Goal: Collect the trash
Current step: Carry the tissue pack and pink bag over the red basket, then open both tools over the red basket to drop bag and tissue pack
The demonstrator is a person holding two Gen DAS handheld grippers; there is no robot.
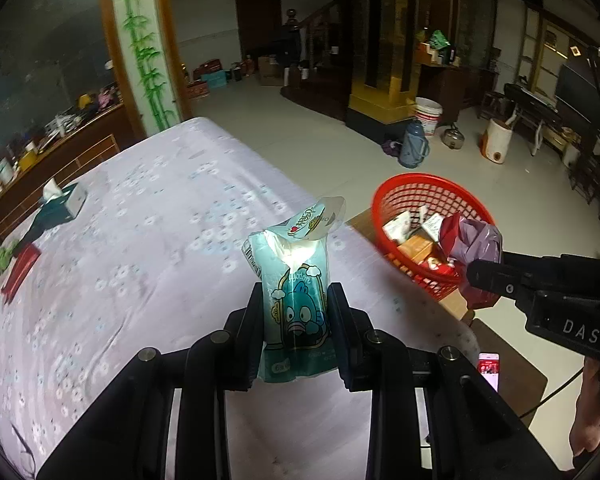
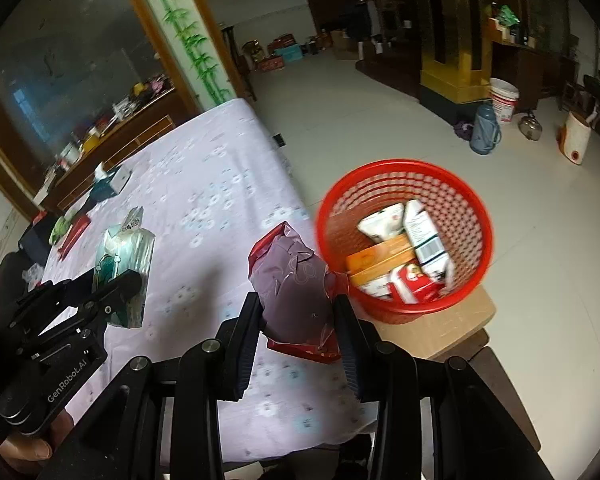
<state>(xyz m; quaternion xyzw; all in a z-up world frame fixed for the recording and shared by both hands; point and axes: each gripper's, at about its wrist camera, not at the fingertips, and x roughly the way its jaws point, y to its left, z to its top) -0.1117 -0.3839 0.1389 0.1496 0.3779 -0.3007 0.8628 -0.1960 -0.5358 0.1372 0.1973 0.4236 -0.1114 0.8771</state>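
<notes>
Left gripper (image 1: 296, 328) pinches tissue pack (image 1: 294, 280) mid-body: soft, light. Right gripper (image 2: 298, 332) clamps crinkly bag (image 2: 296, 284), probably light, frame centre, beside basket (image 2: 404, 168).

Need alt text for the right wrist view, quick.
The right claw grips a purple and red bag beside a red basket holding cartons. At left, the left claw holds a teal tissue pack over the floral tablecloth.

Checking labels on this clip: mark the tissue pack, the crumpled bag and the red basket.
tissue pack (image 1: 296, 296): left wrist view, printed front face.
crumpled bag (image 2: 294, 288): right wrist view, purple middle.
red basket (image 2: 404, 166): right wrist view, far rim.
</notes>
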